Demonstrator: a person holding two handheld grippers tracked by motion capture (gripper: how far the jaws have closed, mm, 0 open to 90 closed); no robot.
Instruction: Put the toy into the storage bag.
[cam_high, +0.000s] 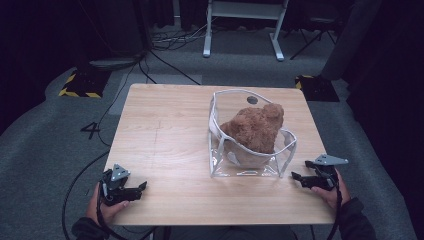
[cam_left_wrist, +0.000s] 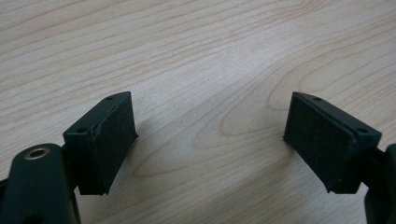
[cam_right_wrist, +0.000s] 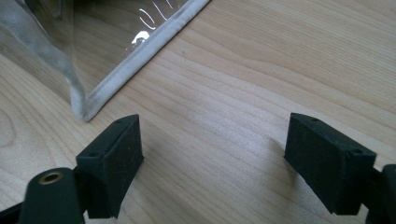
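Note:
A clear plastic pouch with white trim lies on the right half of the wooden table. A brown furry toy sits half inside it, sticking out of the far opening. My left gripper rests at the table's front left corner, open, with bare wood between its pads. My right gripper is at the front right, open, just right of the pouch's near corner. In the right gripper view nothing lies between the pads.
The table's left half is bare wood. Beyond the table lie grey carpet, cables, a white desk frame and yellow-black floor markings. Dark curtains close off both sides.

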